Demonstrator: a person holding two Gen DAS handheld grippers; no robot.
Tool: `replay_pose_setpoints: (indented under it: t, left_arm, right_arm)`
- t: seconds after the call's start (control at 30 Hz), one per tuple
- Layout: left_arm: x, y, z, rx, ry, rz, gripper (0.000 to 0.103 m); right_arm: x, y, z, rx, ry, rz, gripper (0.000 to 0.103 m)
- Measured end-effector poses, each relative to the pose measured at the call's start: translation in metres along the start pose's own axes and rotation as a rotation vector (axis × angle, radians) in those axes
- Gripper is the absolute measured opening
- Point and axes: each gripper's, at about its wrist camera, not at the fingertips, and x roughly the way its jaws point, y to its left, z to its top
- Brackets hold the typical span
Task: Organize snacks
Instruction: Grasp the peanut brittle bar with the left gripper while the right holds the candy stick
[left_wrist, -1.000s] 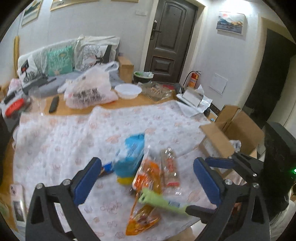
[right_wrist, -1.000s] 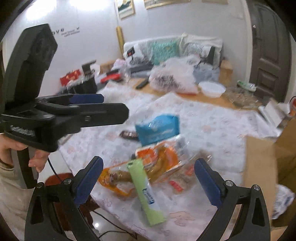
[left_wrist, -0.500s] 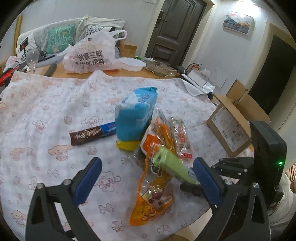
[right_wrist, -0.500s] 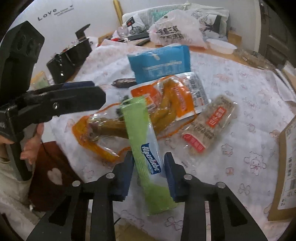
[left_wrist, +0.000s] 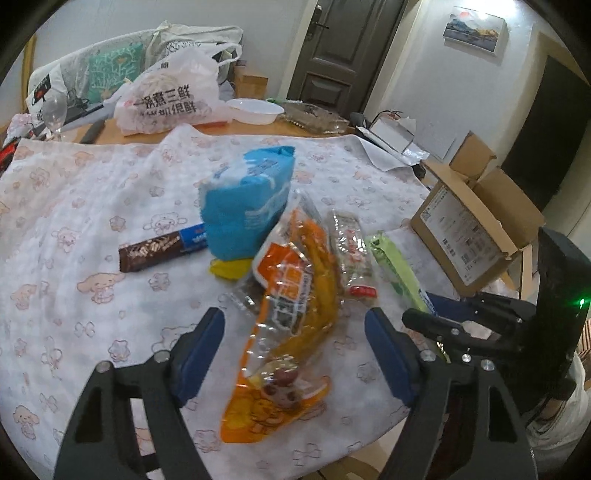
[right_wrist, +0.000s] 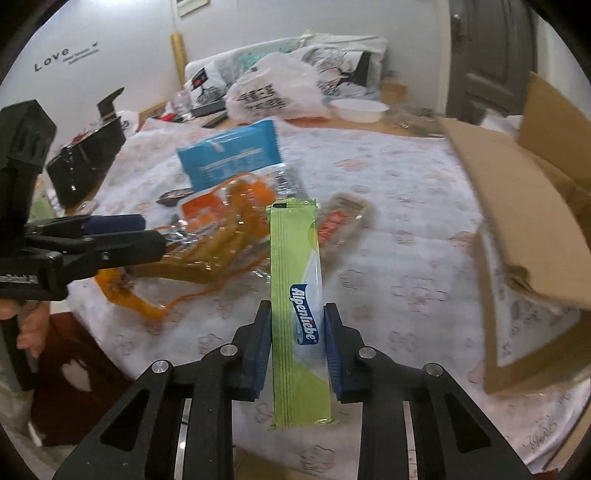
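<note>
only left wrist view shows chocolate bar (left_wrist: 162, 248), right gripper (right_wrist: 297, 334) pinching green candy pack (right_wrist: 297, 291), left gripper (left_wrist: 294, 345) jaws closing astride orange snack bag (left_wrist: 291, 321), no contact

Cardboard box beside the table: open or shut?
Open. The box has its top flaps folded outward, and the right wrist view shows a raised flap. Whether anything is inside, cannot tell.

Home living room: sofa (left_wrist: 110, 70), door (left_wrist: 332, 55)
</note>
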Motion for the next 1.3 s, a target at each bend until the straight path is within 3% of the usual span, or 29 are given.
replay_pose_setpoints:
  t: [0.1,0.23,0.4,0.7,0.77,0.8,0.87,1.3]
  left_arm:
    - [0.0,-0.018,0.006,0.038,-0.005,-0.019,0.073]
    - [0.015,-0.045,0.012,0.094,0.035,-0.047,0.054]
    - [0.055,-0.062,0.011,0.082,0.1,-0.046,0.054]
    - [0.098,-0.091,0.016,0.184,0.097,0.119,0.053]
    - [0.104,-0.097,0.015,0.229,0.067,0.172,0.053]
    - [0.106,-0.097,0.015,0.22,0.064,0.174,0.053]
    - [0.106,-0.094,0.017,0.197,0.057,0.181,0.039]
    - [0.066,-0.09,-0.021,0.158,0.111,0.142,0.039]
  right_arm:
    - [-0.003,-0.005,-0.006,0.022,-0.016,-0.026,0.022]
    - [-0.004,-0.014,-0.014,0.072,-0.039,-0.068,0.022]
    - [-0.004,-0.02,-0.021,0.073,-0.047,-0.117,0.022]
    - [-0.004,-0.035,-0.031,0.121,-0.091,-0.157,0.022]
    - [-0.004,-0.037,-0.033,0.128,-0.094,-0.157,0.022]
    - [-0.004,-0.04,-0.034,0.133,-0.092,-0.149,0.022]
    - [-0.005,-0.039,-0.036,0.128,-0.102,-0.145,0.022]
    - [-0.01,-0.037,-0.043,0.114,-0.098,-0.153,0.022]
